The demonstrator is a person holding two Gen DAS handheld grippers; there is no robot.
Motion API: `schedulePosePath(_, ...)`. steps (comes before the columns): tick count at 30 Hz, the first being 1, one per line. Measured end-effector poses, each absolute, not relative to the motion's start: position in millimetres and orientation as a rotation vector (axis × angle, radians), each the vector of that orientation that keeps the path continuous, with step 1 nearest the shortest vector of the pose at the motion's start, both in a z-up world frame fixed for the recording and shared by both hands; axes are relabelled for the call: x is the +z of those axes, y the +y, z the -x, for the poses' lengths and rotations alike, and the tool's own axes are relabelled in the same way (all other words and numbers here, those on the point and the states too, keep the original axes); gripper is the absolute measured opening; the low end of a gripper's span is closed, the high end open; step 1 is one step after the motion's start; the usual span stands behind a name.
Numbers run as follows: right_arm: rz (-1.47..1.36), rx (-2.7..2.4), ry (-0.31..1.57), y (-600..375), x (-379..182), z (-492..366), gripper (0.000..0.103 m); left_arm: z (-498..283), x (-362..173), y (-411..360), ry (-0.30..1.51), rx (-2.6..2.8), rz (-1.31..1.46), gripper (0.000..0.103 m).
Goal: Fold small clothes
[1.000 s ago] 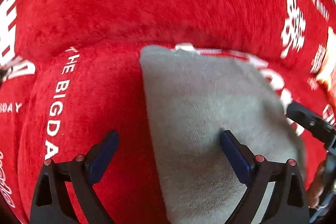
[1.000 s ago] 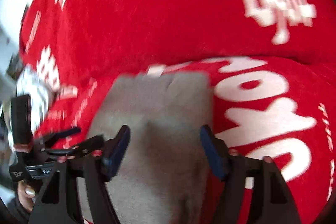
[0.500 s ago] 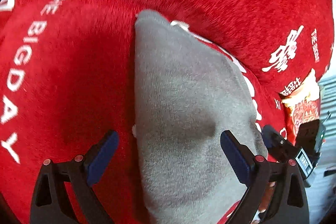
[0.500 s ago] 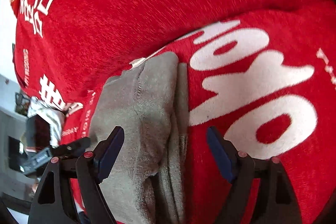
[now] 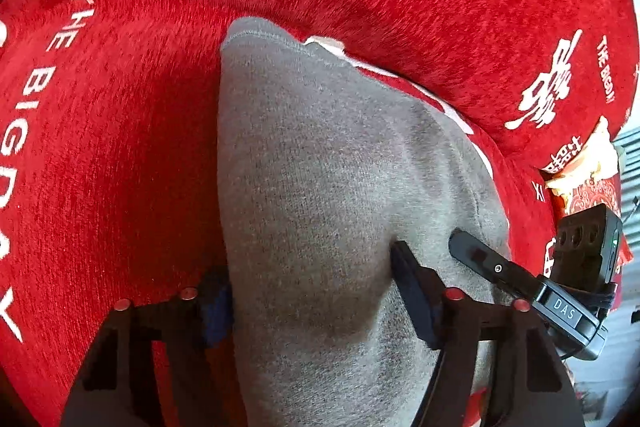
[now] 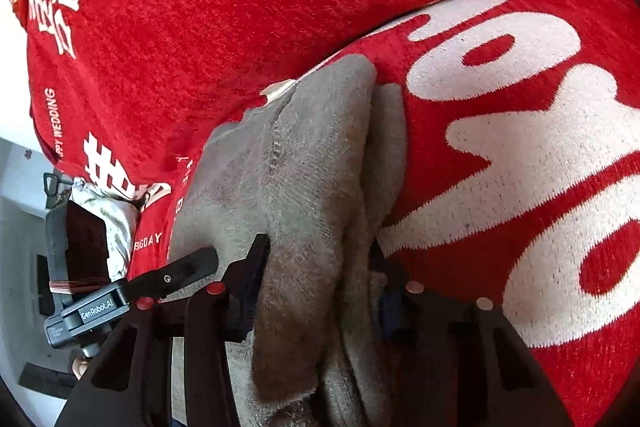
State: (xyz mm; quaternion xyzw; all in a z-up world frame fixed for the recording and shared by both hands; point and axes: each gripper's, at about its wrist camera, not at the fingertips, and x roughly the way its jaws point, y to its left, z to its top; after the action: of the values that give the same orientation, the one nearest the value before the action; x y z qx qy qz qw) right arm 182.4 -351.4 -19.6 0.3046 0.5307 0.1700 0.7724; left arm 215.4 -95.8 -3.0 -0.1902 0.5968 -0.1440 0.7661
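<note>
Grey knitted garment, folded lengthwise, on red plush cover with white lettering.

The soft grey knit garment (image 5: pixel 320 187) lies as a long, narrow, layered strip with a stitched hem at its far end, on the red cover (image 5: pixel 120 147). Left hand-held gripper (image 5: pixel 316 291): jaws just closing, blue pads pressed into the near end of the cloth. Right hand-held gripper (image 6: pixel 320 287): likewise closing, pinching a raised bunched ridge of the same garment (image 6: pixel 312 167). Both grippers sit close together.

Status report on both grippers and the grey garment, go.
Left gripper and right gripper just closed, pinching grey garment. Garment lies on red blanket. Nothing in the way.
</note>
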Motion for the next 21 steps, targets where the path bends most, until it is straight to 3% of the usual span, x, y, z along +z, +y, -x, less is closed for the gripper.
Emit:
schedulePosePath(9,-0.658,0.339,1.160,-348.9,-20.7,-182.2,0.050,-214.7,0.4,-98.5,1.283,-0.290,0.382,0.066)
schedulePosePath(15,-0.567,0.301,1.149,-335.8,-2.0,-180.3,0.042,-212.1,11.4,-107.1,1.258,-0.281,0.313,0.052)
schedulePosePath(21,-0.517,0.248,1.144,-326.6,14.2,-176.7,0.040,-206.7,19.3,-107.5,1.252,-0.271,0.269,0.047)
